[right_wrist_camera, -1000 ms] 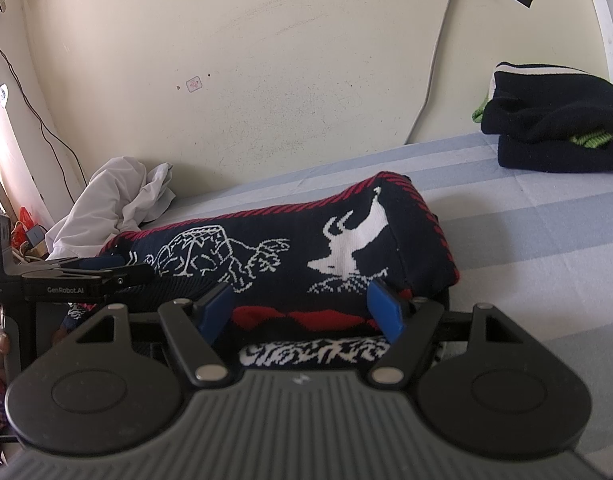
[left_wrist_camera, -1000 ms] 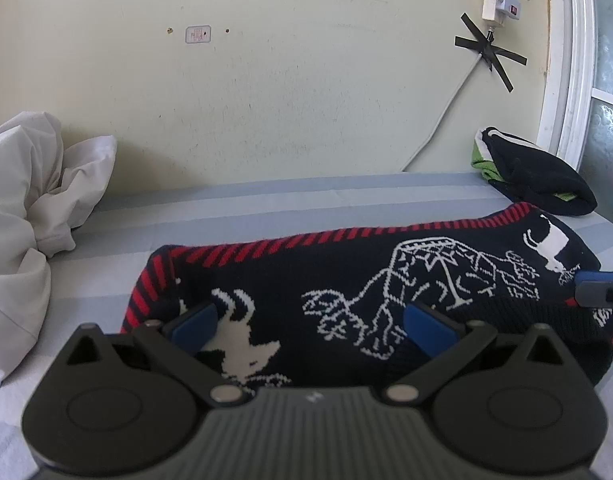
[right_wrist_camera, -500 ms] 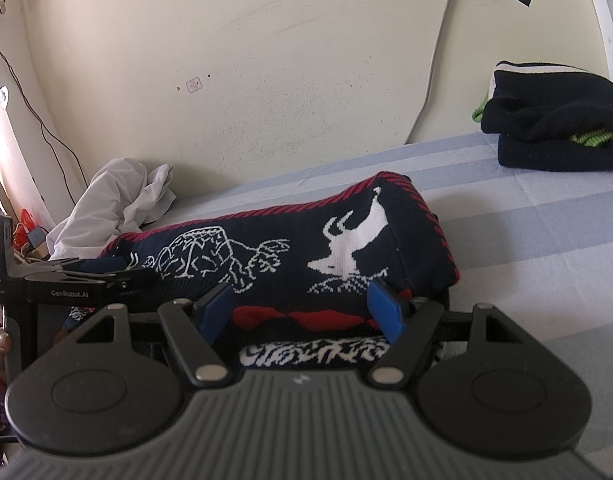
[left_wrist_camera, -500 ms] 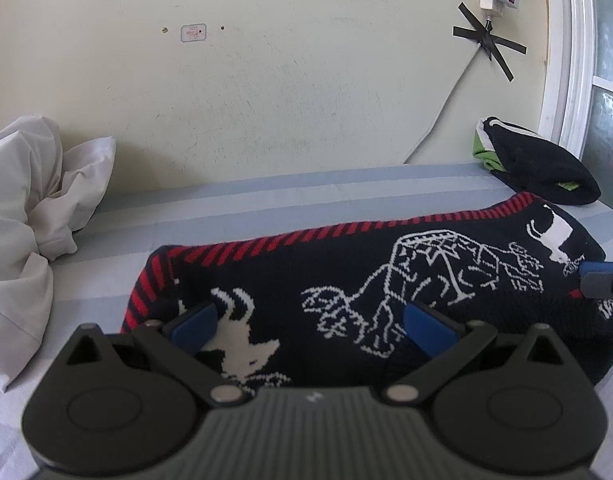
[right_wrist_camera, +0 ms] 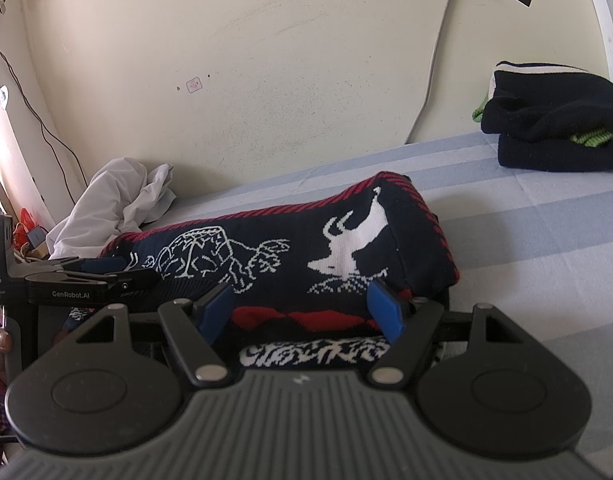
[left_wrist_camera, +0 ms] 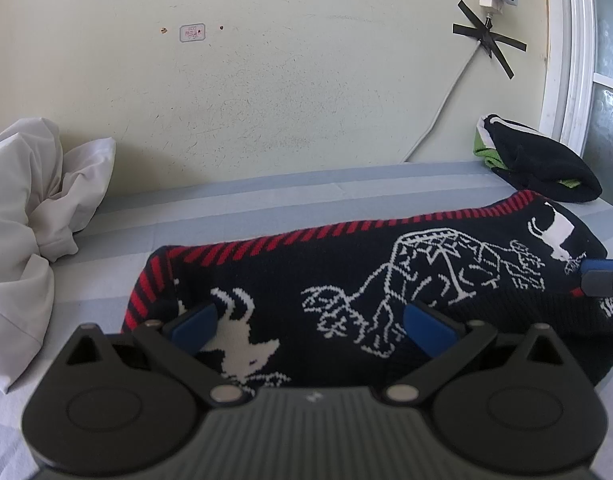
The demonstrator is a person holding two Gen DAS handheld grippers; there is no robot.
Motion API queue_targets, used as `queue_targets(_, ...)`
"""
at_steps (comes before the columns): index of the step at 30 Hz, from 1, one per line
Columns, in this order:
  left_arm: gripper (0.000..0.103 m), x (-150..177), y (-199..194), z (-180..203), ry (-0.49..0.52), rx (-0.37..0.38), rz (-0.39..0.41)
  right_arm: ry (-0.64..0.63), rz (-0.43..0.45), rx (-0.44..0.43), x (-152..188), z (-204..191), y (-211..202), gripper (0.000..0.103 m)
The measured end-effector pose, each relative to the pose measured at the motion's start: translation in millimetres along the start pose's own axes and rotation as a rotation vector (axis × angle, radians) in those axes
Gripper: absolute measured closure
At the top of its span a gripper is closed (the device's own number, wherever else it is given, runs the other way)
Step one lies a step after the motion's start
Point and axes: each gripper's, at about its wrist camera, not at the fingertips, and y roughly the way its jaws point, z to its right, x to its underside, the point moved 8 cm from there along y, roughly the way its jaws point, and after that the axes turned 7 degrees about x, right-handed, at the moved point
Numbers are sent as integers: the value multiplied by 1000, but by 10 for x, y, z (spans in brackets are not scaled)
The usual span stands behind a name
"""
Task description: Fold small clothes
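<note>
The sweater (left_wrist_camera: 386, 280) is dark navy knit with white animal motifs and red-striped edging, folded into a long bundle on the striped bed (right_wrist_camera: 526, 216). Left gripper (left_wrist_camera: 310, 326) and right gripper (right_wrist_camera: 302, 306) fingers stand wide over its near edge, gripping nothing.

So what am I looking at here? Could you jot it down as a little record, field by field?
Setting: a bed with a striped sheet against a pale wall
Main item: a dark knitted sweater with red trim and white animal patterns, lying folded over
Left tongs: open, both pads over the sweater's near edge
Right tongs: open, at the sweater's other end
Finished pile: dark folded clothes with a bit of green, near the window frame
Still waiting: crumpled white cloth by the wall
Wall: a cable held by black tape
</note>
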Motion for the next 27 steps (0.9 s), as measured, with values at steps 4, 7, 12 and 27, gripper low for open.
queue_targets(4,0,-1,-1,3,1,0,0,0,0,0,-1,0,-1,27)
queue_targets(7,0,4,0,-4,3,0,-2,0,0,0,-1,0,-2,27)
queue_targets(12,0,7,-1,-7,5,0,-3,-1,0,0,-1,0,-2,27)
queue_targets(27,0,5,13,-11,10,-7,-10,-1,0,0,-1,-2,-4,27)
